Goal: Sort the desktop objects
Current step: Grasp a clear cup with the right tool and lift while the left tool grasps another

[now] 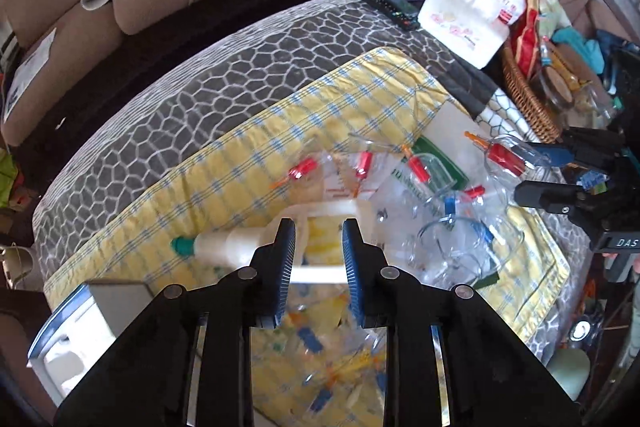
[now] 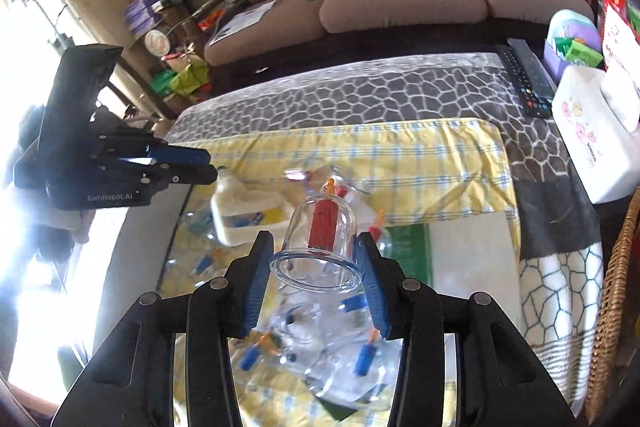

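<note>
Left wrist view: left gripper parted, hovering over white pump tool on yellow checked cloth, nothing held. Right gripper clamps a clear cupping jar with red valve, lifted above other jars on the cloth.

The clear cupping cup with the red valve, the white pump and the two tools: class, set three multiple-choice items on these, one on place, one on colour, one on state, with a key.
1. Where is the clear cupping cup?
A. between the right tool's fingers
B. in the wicker basket
C. on the sofa

2. What colour is the tip of the white pump?
A. red
B. green
C. black

3. How is the left tool?
A. shut on a remote
B. open above the pump
C. shut on a cup

Key: A, the right tool has blue pads on both its sides; B, the tip shows green; B, its fingers stand apart.
</note>
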Tool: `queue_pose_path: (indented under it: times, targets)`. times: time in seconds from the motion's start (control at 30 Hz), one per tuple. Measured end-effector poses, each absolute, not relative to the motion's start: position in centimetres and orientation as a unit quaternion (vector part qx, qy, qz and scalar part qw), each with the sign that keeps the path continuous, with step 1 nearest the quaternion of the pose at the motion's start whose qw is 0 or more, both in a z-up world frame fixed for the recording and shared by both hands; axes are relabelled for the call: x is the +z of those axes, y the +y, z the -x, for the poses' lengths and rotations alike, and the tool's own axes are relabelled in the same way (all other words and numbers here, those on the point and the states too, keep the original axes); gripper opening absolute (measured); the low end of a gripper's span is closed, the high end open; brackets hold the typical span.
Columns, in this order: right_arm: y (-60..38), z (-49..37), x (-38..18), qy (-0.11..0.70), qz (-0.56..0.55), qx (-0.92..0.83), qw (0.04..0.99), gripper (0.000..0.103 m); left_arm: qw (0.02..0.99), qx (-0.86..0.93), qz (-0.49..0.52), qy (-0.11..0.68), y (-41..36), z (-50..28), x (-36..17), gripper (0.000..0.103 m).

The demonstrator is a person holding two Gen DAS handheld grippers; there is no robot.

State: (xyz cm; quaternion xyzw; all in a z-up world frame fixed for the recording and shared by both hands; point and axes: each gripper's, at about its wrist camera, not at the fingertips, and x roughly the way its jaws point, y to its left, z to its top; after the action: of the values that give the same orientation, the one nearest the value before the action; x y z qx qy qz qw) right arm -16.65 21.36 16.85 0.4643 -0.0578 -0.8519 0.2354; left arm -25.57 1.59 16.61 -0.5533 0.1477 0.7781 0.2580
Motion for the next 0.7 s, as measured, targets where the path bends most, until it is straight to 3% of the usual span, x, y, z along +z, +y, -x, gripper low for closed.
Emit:
queue_pose_path:
  times: [0.03,0.17,0.3,0.7]
  targets:
    - [20.7,15.9,17.4,-0.050,-0.465,-0.851,0.239,0.044,0.250,0.781,0.553,0.146,0.6,25.1,17.1,0.024]
    - [19.8,13.8,18.3,-0.036,-0.474,-0.849,0.232,0.044,0.237,0.791,0.548,0.133,-0.5,24.5,17.7,0.054]
    - [21.3,13.1,17.8,-0.030,-0.483,-0.848,0.215,0.044,0.255,0.787,0.543,0.144,2.7,24.7,16.9,0.069]
    - [25.5,16.0,13.2,-0.065,-0.493,-0.840,0.219,0.044,0.185,0.758,0.592,0.202,9.5,31.5,6.9,0.069]
